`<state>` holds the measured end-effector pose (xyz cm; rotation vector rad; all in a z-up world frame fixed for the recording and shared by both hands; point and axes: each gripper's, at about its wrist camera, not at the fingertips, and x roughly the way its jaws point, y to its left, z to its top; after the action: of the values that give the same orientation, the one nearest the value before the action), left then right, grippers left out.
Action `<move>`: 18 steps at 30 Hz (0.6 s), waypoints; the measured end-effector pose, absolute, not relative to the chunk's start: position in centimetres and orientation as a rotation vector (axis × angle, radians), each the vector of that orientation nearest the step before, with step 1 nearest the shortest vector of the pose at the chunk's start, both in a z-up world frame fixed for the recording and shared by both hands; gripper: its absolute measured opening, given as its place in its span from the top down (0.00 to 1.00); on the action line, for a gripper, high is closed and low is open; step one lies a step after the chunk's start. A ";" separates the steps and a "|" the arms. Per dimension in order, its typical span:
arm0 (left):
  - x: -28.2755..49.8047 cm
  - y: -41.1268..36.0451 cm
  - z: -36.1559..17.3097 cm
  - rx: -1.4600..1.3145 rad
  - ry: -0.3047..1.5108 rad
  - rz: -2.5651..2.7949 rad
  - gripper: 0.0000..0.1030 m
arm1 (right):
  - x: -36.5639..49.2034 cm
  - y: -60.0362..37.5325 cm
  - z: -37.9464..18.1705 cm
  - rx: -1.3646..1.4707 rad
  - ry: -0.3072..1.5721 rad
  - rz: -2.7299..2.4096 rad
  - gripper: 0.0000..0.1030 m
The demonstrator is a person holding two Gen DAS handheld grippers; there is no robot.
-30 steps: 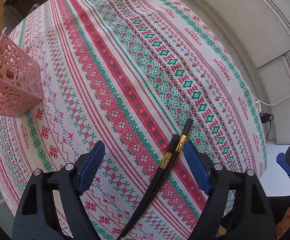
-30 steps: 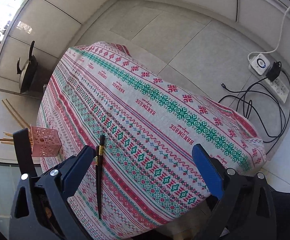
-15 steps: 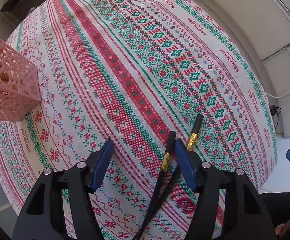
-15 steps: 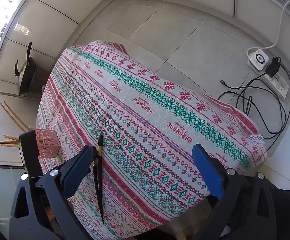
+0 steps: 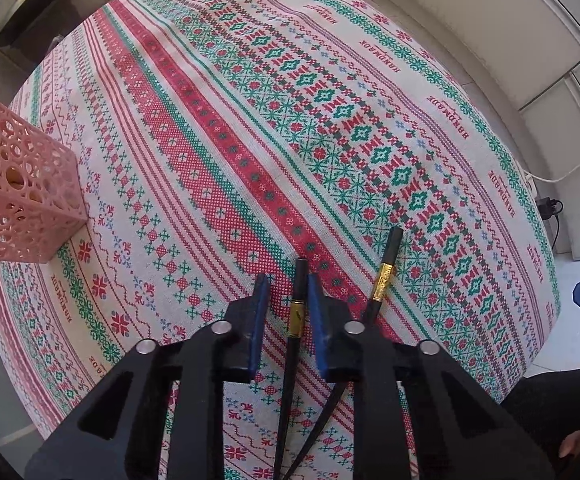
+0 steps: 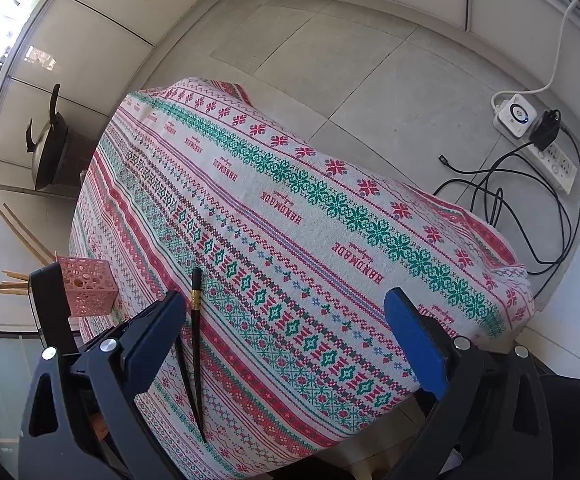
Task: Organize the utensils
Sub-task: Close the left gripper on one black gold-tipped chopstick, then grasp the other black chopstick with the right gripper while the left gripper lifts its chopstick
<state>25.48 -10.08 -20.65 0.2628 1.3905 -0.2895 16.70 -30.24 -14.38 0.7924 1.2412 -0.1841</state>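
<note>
Two black chopsticks with gold bands lie on the patterned tablecloth [image 5: 217,152]. My left gripper [image 5: 287,312] straddles the left chopstick [image 5: 296,312], its blue pads narrowed close to it with small gaps on both sides; the chopstick still rests on the cloth. The right chopstick [image 5: 384,280] lies just outside the right pad. In the right wrist view one chopstick [image 6: 195,320] lies clear and the other is partly hidden behind the finger. My right gripper [image 6: 302,340] is wide open and empty above the table's near edge. A pink perforated holder [image 5: 21,192] stands at the left, with wooden chopsticks [image 6: 17,280] in it.
The holder also shows in the right wrist view [image 6: 89,288]. Beyond the table lie a tiled floor, a white power strip [image 6: 538,140] with black cables and a dark wok [image 6: 45,148] on a stand.
My left gripper has lowered toward the cloth, shifted over the left chopstick and narrowed its jaws from wide open to nearly shut around it. The right gripper has hardly moved.
</note>
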 end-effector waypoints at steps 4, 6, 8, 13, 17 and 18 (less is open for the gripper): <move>25.3 -9.4 -20.3 0.242 1.383 -0.304 0.93 | 16.8 -30.1 -14.5 0.793 1.249 -0.183 0.07; 25.1 -8.9 -20.3 0.238 1.371 -0.303 0.94 | 16.9 -29.8 -14.6 0.789 1.253 -0.181 0.07; 24.5 -8.2 -20.1 0.256 1.357 -0.284 0.94 | 17.1 -29.5 -14.7 0.778 1.256 -0.183 0.07; 22.7 -5.8 -18.5 0.273 1.322 -0.254 0.94 | 18.0 -27.5 -15.0 0.741 1.272 -0.174 0.07; 20.7 -3.4 -16.3 0.276 1.263 -0.217 0.94 | 19.5 -24.4 -15.1 0.643 1.286 -0.156 0.07; 20.3 -3.0 -15.6 0.274 1.246 -0.206 0.94 | 19.9 -23.5 -15.2 0.612 1.290 -0.154 0.07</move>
<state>20.26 -3.00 -15.64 0.2738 1.2457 -0.2056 19.87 -23.47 -15.21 0.6117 1.2902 -0.1541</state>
